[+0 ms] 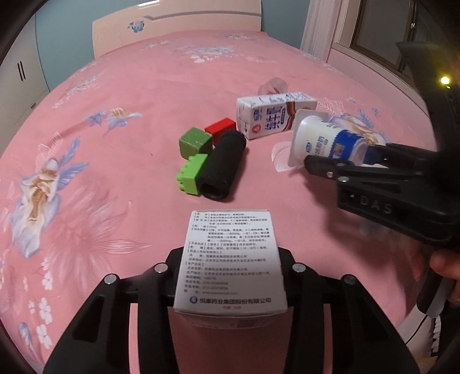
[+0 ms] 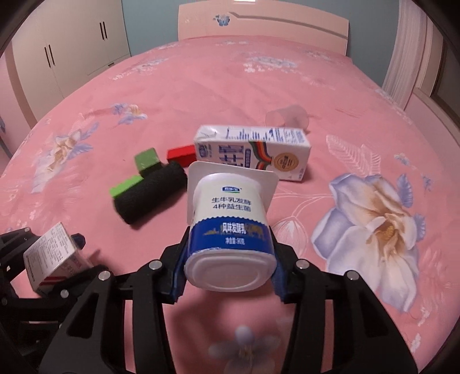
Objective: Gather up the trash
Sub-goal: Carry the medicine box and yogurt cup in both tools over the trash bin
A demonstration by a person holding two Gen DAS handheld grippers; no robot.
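Note:
My left gripper (image 1: 230, 267) is shut on a white medicine box (image 1: 230, 259) with printed text, held above the pink bedspread (image 1: 115, 120). My right gripper (image 2: 228, 256) is shut on a white and blue yogurt cup (image 2: 230, 218), its base toward the camera. The same cup (image 1: 325, 138) and right gripper show at the right of the left wrist view. The left gripper with the box (image 2: 51, 253) shows at the lower left of the right wrist view. A white milk carton (image 2: 253, 154) lies on the bed beyond the cup.
A black foam roll (image 1: 222, 167), a green cube (image 1: 194, 142), a light green brick (image 1: 191, 174) and a red block (image 1: 220, 128) lie together mid-bed. A clear plastic cup (image 2: 287, 116) lies behind the carton. The headboard (image 2: 258, 26) is far back, wardrobes (image 2: 66, 49) at left.

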